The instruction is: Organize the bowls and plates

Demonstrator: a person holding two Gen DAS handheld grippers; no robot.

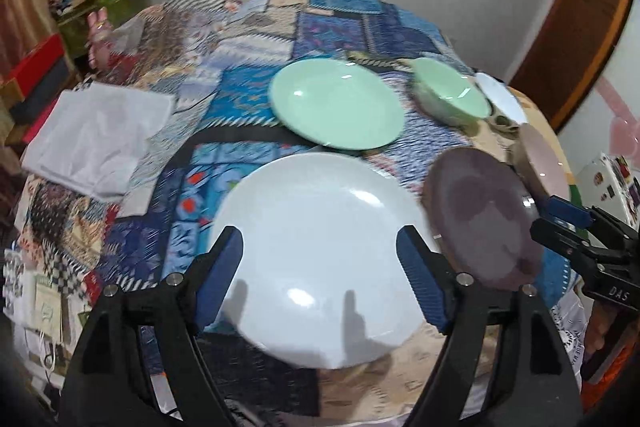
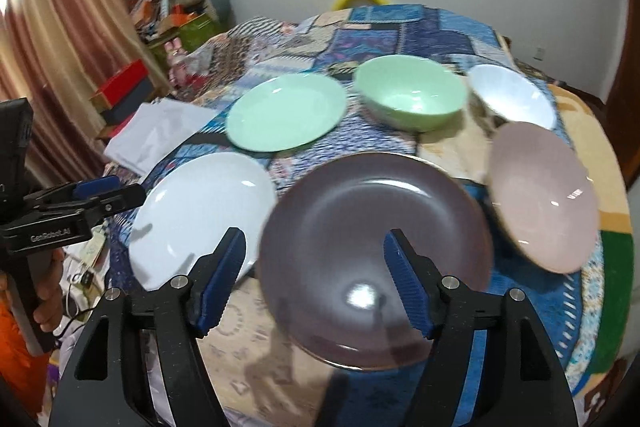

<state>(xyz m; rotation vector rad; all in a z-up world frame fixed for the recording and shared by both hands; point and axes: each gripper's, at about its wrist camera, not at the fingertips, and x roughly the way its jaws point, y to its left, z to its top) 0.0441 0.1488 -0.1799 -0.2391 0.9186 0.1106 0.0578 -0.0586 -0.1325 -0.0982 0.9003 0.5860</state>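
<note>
A white plate (image 1: 320,259) lies on the patchwork cloth right in front of my left gripper (image 1: 320,247), which is open and empty above its near part. A mauve plate (image 2: 372,259) lies in front of my right gripper (image 2: 316,247), also open and empty. Farther back are a green plate (image 2: 286,111), a green bowl (image 2: 412,97), a white bowl (image 2: 512,95) and a pink bowl (image 2: 544,195). The left wrist view also shows the green plate (image 1: 338,103), green bowl (image 1: 448,93), mauve plate (image 1: 480,215) and my right gripper (image 1: 560,219) from the side.
The table is covered by a patchwork cloth (image 2: 400,31). A folded white cloth (image 1: 96,139) lies at the left. Boxes and clutter (image 2: 176,15) stand beyond the table's left edge by a curtain (image 2: 60,47). My left gripper (image 2: 108,193) reaches in from the left.
</note>
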